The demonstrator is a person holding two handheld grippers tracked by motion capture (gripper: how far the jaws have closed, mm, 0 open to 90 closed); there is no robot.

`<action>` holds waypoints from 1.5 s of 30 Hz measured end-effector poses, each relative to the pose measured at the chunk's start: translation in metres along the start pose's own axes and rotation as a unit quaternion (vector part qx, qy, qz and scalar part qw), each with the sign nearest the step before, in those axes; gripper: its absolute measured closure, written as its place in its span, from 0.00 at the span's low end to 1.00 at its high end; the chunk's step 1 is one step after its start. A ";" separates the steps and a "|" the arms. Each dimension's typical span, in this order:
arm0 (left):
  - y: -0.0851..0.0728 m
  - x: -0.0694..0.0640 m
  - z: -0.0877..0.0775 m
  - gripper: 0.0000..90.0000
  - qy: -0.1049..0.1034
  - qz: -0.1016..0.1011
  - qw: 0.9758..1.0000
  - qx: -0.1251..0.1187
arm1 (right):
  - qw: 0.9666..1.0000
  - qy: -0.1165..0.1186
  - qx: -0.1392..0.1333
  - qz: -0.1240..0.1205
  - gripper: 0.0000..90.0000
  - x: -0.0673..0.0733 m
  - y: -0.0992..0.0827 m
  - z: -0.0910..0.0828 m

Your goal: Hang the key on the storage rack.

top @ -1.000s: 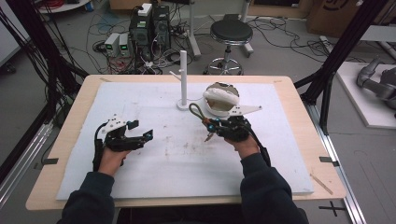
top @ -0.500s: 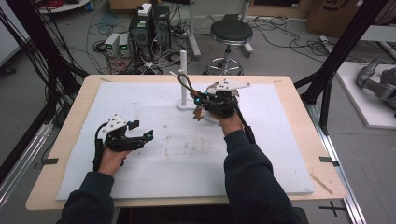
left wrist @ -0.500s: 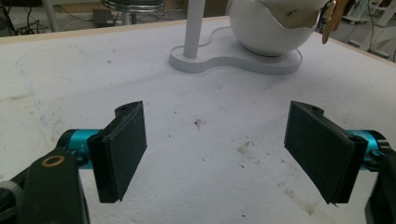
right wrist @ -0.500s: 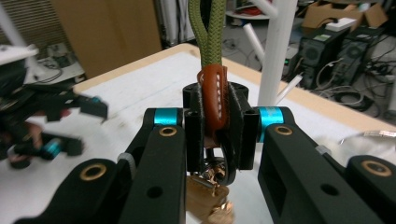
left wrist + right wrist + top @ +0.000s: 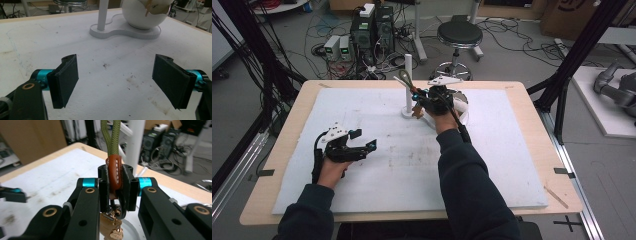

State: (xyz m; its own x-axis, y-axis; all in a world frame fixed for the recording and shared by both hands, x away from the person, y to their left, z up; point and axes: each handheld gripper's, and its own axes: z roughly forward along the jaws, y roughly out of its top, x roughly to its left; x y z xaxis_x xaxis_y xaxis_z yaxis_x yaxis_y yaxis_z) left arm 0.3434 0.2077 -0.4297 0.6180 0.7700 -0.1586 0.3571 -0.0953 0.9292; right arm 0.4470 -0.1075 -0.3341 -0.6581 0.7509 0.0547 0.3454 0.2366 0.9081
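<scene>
Keychain [image 5: 113,173] clamped by leather tab in right gripper [image 5: 424,100], carried from bowl [image 5: 145,12] toward post [image 5: 408,82] at 11 o'clock; hanging likely next. Left gripper [image 5: 362,148] idle, jaws wide, empty.

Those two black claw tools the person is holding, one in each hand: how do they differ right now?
The left hand-held gripper is open, jaws wide apart with nothing between them; the right hand-held gripper is shut on a brown leather tab with a green cord loop.

The left one sits low over the white mat near the person; the right one is held farther out, near the white post.

Both have black jaws and teal fittings.
</scene>
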 end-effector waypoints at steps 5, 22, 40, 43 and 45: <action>0.000 0.000 0.000 0.23 0.000 0.000 1.000 -0.001 | 1.000 -0.019 0.014 0.013 0.88 -0.006 -0.004 0.009; 0.000 0.000 -0.002 0.23 0.000 0.001 1.000 0.001 | 0.999 -0.015 0.005 -0.034 0.59 -0.023 -0.004 -0.025; 0.000 0.002 0.001 0.23 0.000 -0.010 1.000 -0.003 | 0.998 -0.020 0.015 -0.058 0.23 -0.061 -0.087 -0.127; 0.000 0.001 0.003 0.23 0.000 -0.012 1.000 -0.004 | 0.998 -0.024 0.030 -0.058 0.23 -0.065 -0.109 -0.141; 0.000 0.000 0.004 0.23 0.000 -0.013 1.000 -0.004 | 0.998 -0.023 0.032 -0.053 0.23 -0.065 -0.114 -0.143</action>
State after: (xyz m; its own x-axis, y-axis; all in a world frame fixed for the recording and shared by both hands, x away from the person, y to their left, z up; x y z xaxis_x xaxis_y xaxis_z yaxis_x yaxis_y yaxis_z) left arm 0.3465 0.2056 -0.4308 0.6081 0.7727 -0.1819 0.3665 -0.0701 0.9278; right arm 0.3546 -0.2713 -0.3813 -0.6621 0.7468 -0.0619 0.3184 0.3551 0.8790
